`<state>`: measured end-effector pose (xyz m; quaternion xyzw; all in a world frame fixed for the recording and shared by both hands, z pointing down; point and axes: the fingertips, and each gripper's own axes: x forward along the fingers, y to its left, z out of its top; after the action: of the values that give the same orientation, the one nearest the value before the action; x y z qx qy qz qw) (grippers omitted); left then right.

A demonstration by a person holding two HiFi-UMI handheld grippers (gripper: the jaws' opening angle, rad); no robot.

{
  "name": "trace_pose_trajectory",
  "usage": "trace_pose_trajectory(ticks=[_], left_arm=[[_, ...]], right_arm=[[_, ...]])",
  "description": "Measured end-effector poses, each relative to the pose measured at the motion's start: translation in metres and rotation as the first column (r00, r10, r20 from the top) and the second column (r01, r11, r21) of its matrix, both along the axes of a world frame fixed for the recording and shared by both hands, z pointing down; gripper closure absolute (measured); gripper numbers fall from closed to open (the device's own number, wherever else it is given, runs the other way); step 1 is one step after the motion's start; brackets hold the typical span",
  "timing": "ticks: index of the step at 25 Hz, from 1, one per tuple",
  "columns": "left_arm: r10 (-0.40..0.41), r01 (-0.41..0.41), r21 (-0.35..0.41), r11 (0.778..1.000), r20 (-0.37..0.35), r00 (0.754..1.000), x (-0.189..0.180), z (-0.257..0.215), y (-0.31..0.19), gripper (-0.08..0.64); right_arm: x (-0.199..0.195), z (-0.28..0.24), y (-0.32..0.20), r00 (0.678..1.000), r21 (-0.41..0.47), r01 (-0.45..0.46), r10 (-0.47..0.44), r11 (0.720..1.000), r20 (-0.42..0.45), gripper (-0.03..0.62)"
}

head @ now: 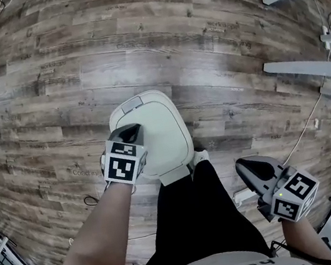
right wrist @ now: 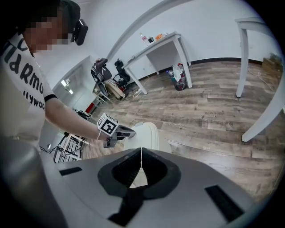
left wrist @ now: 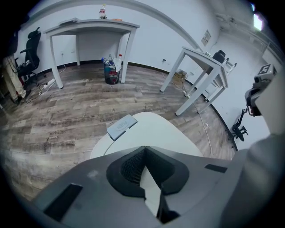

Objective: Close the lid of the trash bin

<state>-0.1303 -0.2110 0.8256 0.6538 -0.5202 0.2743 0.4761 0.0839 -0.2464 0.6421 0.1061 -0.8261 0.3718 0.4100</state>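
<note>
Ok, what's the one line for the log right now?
trash bin lid: down | left gripper: shut, over lid | right gripper: shut, aside

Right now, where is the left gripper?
In the head view the left gripper is over the left side of the trash bin's white lid, mid-frame, with the right gripper well off to the right.

Wood floor (head: pixel 137 45); white table (left wrist: pixel 91 24); black office chair (left wrist: pixel 30 60) nearby.

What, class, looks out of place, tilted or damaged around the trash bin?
Nothing stands out. The trash bin lid lies flat and shut, with no visible damage. The left tongs, closed, sit above its left edge.
</note>
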Motion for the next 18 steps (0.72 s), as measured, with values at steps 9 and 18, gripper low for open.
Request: trace_pose_trajectory(ticks=[9, 18], left_arm=[[-0.081, 0.080, -0.014, 0.997, -0.041, 0.996, -0.004, 0.008, -0.001, 0.552], [-0.283, 0.291, 0.059, 0.955, -0.111, 0.953, 0.004, -0.044, 0.036, 0.552]], right_arm=[[-0.007, 0.002, 0.003, 0.999, 0.003, 0.033, -0.033, 0.999, 0.016, 0.581], [-0.024, -0.028, 0.009, 0.980, 0.054, 0.170, -0.175, 0.984, 0.092, 0.581]])
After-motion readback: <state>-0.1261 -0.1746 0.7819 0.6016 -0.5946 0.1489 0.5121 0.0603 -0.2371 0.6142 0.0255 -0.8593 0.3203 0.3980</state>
